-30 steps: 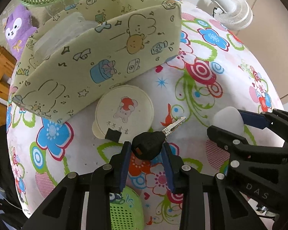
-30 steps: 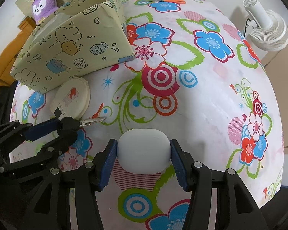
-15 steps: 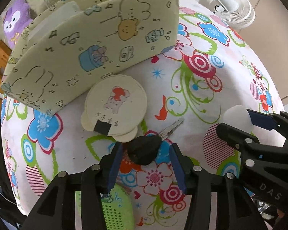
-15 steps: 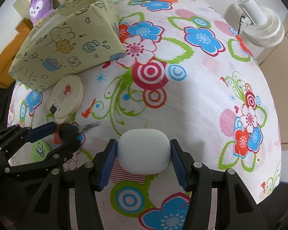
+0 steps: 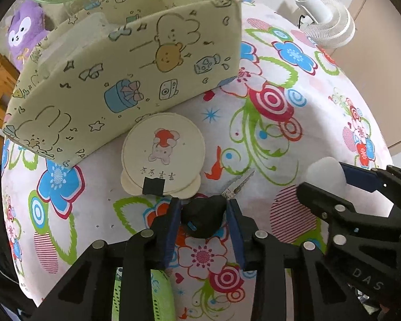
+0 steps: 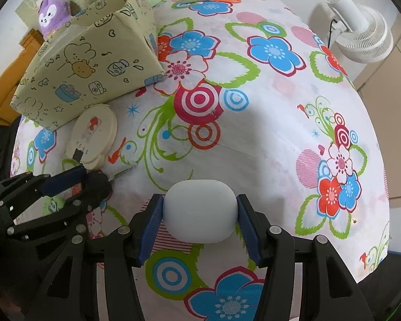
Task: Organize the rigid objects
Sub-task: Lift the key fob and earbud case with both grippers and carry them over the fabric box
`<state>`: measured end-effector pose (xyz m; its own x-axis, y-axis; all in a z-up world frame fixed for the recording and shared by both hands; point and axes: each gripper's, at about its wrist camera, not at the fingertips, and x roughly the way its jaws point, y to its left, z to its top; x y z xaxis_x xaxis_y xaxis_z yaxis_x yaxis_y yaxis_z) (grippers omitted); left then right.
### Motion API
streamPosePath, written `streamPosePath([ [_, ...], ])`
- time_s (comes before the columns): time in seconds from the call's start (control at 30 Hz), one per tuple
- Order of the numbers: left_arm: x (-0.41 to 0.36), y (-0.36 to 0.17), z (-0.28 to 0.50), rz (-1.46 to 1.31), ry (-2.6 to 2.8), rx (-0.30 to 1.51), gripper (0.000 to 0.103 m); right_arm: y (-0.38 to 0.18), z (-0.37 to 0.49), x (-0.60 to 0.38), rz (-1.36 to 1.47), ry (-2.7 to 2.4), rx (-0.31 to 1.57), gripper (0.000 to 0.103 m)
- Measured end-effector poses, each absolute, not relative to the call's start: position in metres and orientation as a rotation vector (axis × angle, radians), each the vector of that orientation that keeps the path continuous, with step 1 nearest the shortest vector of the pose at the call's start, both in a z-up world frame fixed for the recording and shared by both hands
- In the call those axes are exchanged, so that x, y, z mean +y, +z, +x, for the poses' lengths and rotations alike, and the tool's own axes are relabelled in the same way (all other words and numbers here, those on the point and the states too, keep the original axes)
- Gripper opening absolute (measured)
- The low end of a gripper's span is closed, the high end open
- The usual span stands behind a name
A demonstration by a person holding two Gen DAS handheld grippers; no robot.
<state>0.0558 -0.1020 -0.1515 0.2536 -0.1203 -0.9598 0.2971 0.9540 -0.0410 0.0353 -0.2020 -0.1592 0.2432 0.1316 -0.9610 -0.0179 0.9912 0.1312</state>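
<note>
Box (image 5: pixel 125 75), open-topped, at table's far left: our landmark. Case (image 6: pixel 200 211), white, clamped in right gripper (image 6: pixel 200 214), well right of box. Key (image 5: pixel 204 214), black head pinched in left gripper (image 5: pixel 203 218), blade pointing away toward upper right, nearer box, just beyond round tin (image 5: pixel 163 151). We judge left goes first.

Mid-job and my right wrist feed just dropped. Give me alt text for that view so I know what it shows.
The right gripper has its jaws shut on a smooth white oval case above a floral tablecloth. To its left, the left gripper grips a black-headed key near a round cream compact. A cartoon-print storage box sits behind.
</note>
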Motion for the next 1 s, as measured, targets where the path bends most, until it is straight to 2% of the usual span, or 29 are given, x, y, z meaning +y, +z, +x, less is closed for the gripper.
streamPosePath([
  [1.0,-0.044,-0.069,0.051,0.060,-0.142,1.147,0.035,-0.068,0.050,-0.161,0.033,0.222,1.169,0.059],
])
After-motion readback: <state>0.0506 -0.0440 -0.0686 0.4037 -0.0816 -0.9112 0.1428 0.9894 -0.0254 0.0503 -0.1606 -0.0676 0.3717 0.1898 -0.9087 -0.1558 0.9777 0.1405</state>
